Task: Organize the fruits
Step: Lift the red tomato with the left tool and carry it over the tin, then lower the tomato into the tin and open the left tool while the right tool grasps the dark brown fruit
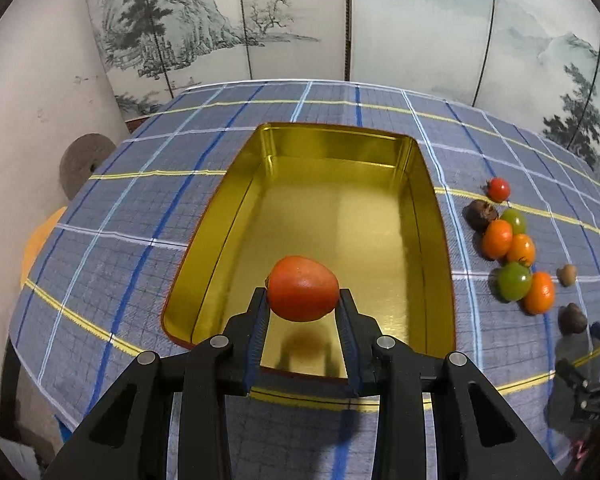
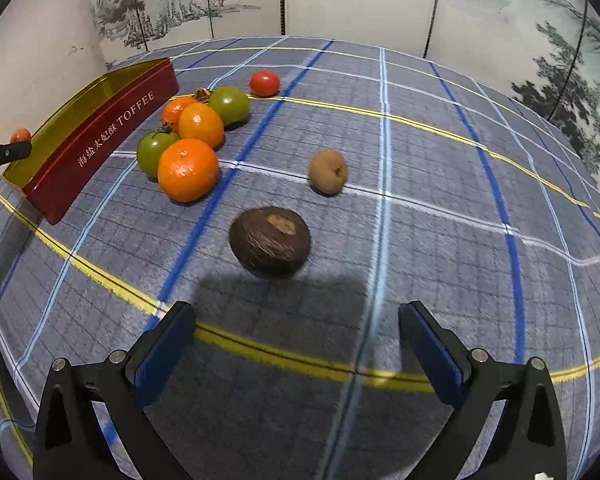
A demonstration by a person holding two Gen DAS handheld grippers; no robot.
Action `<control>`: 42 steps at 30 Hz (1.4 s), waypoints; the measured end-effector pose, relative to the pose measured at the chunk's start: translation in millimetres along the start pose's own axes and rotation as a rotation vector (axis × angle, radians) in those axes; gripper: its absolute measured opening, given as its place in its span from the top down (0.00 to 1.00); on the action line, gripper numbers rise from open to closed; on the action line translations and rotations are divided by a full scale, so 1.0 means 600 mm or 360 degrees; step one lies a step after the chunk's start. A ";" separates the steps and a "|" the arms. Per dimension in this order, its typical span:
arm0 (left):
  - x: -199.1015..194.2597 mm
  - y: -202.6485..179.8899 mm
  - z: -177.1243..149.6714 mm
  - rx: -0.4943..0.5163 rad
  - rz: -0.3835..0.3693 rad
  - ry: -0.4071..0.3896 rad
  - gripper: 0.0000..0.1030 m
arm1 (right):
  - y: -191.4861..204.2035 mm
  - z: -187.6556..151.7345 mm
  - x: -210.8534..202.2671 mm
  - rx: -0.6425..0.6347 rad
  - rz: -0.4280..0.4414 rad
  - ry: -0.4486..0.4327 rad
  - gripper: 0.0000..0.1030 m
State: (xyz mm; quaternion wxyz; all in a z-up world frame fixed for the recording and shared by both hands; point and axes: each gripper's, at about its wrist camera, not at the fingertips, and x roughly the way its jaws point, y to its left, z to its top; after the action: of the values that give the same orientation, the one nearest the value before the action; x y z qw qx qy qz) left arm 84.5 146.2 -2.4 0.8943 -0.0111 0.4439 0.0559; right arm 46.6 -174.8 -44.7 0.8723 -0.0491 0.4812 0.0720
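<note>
Left tool clenched on orange-red fruit, held above near end of gold tin — tin otherwise bare inside. Right tool released, nothing btwn its pads, over checked cloth on bench. Just ahead: dark brown fruit, tan one beyond. Oranges & green tomatoes bunched beside tin's red wall — small red tomato further back.

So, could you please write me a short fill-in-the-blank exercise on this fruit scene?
1. The left gripper is shut on a ____ fruit above the tin.
2. The inside of the tin is ____ in colour.
3. The right gripper has its jaws ____ and holds nothing.
4. The English word printed on the tin's red side is ____.

Missing words: red-orange; gold; open; TOFFEE
</note>
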 end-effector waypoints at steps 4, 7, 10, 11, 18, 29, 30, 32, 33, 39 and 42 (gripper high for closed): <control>0.023 0.005 -0.001 0.0011 -0.0009 0.0036 0.66 | 0.009 0.015 0.008 0.0004 0.0004 -0.0005 0.06; 0.037 0.003 -0.001 0.0041 -0.0004 0.0055 0.66 | 0.009 0.028 0.013 0.0036 -0.0004 -0.0015 0.14; 0.048 0.004 -0.003 0.0060 0.0007 0.0068 0.66 | 0.005 0.039 0.016 0.0082 0.0009 -0.0022 0.18; 0.051 0.004 -0.003 0.0060 0.0010 0.0075 0.66 | 0.004 0.043 0.017 0.0095 0.0011 -0.0021 0.21; 0.069 0.009 0.000 0.0071 0.0062 0.0084 0.66 | 0.009 0.055 0.019 0.0087 -0.0014 -0.0043 0.44; 0.068 0.000 -0.008 0.0080 0.0109 0.0095 0.66 | 0.018 0.056 0.019 0.0050 -0.0018 -0.0079 0.63; 0.067 0.000 -0.009 0.0075 0.0105 0.0099 0.66 | 0.018 0.056 0.019 0.0049 -0.0018 -0.0079 0.63; 0.064 -0.001 -0.012 0.0066 0.0105 0.0106 0.66 | 0.018 0.056 0.019 0.0049 -0.0018 -0.0080 0.63; 0.063 -0.002 -0.014 0.0059 0.0102 0.0115 0.66 | 0.018 0.056 0.019 0.0050 -0.0018 -0.0080 0.63; 0.061 -0.006 -0.022 0.0039 0.0089 0.0130 0.66 | 0.018 0.055 0.019 0.0047 -0.0019 -0.0080 0.63; 0.062 -0.005 -0.022 0.0038 0.0093 0.0137 0.66 | 0.018 0.055 0.019 0.0043 -0.0019 -0.0080 0.63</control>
State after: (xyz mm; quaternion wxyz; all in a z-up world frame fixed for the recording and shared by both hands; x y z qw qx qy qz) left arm 96.8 145.5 -39.9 0.8724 0.0101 0.4827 0.0760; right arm 78.2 -157.9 -36.8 0.8851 -0.0383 0.4597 0.0615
